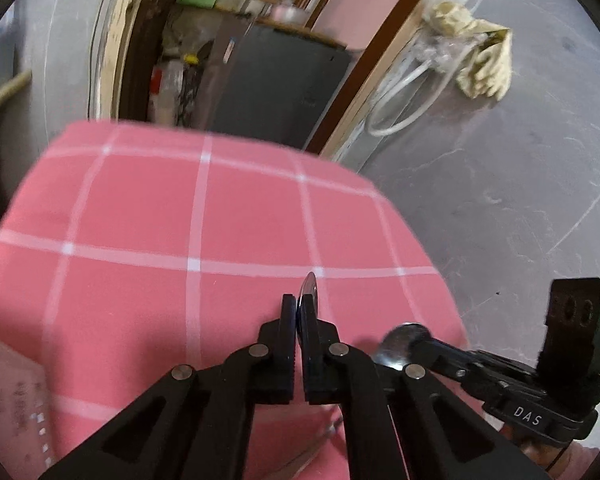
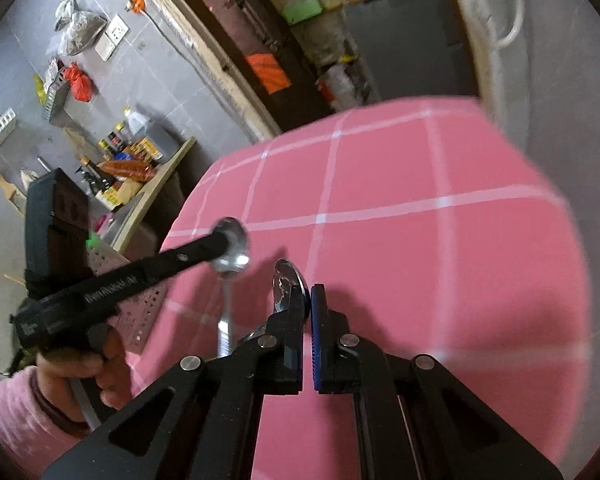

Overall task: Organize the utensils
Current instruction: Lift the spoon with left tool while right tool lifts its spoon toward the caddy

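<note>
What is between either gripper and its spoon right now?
Nothing visible. The left gripper is shut on the left spoon, and the right gripper is shut on the right spoon, both above the pink cloth.

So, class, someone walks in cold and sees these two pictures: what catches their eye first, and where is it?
The pink checked tablecloth fills the middle of both views. Above it, each gripper is shut on a shiny metal spoon: the left gripper holds the left spoon bowl-up in the foreground, and the right gripper pinches the right spoon likewise. Left of that, a hand in a pink sleeve grips the other tool.
</note>
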